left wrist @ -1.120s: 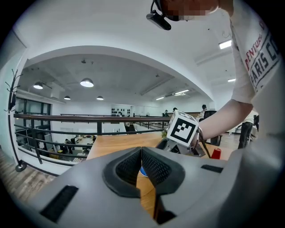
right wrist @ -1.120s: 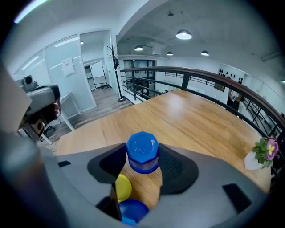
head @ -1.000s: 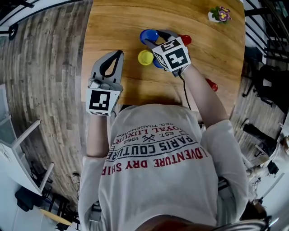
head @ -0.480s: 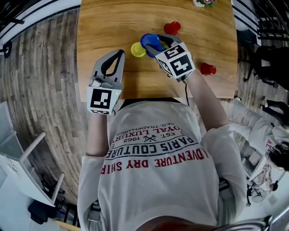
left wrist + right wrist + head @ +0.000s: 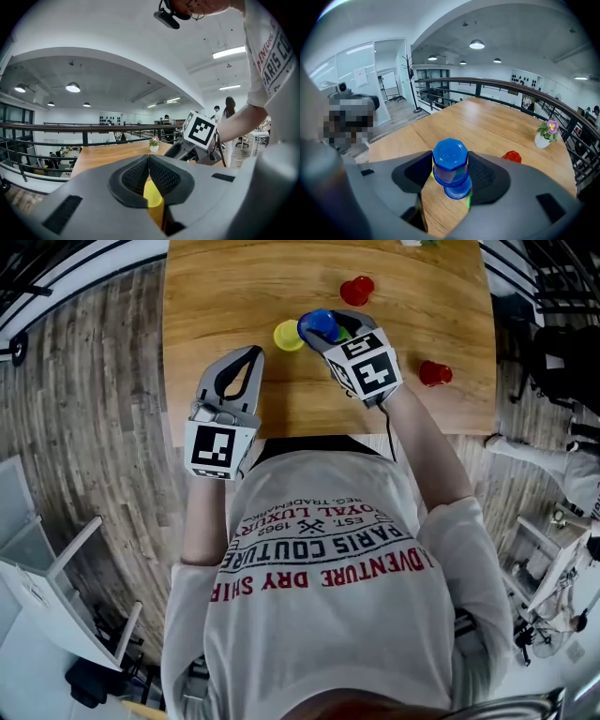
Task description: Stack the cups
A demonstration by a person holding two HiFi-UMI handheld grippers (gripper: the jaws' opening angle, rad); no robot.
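My right gripper (image 5: 323,326) is shut on an upturned blue cup (image 5: 450,157), also the blue cup (image 5: 319,324) over the table's middle in the head view. A second blue cup (image 5: 458,187) shows just beneath it, with a sliver of green beside it. A yellow cup (image 5: 287,335) stands on the table just left of the held cup. One red cup (image 5: 356,290) sits farther back, another red cup (image 5: 434,372) at the right. My left gripper (image 5: 249,354) hovers at the near left edge, shut and empty, and the yellow cup (image 5: 152,199) shows beyond its jaws.
The wooden table (image 5: 225,296) ends close to the person's body, with plank floor on both sides. A small potted flower (image 5: 546,133) stands at the table's far end. A black railing runs behind the table.
The right gripper has carried the blue cup nearer, to just right of the yellow cup. The head camera's view has shifted. The left gripper has stayed put.
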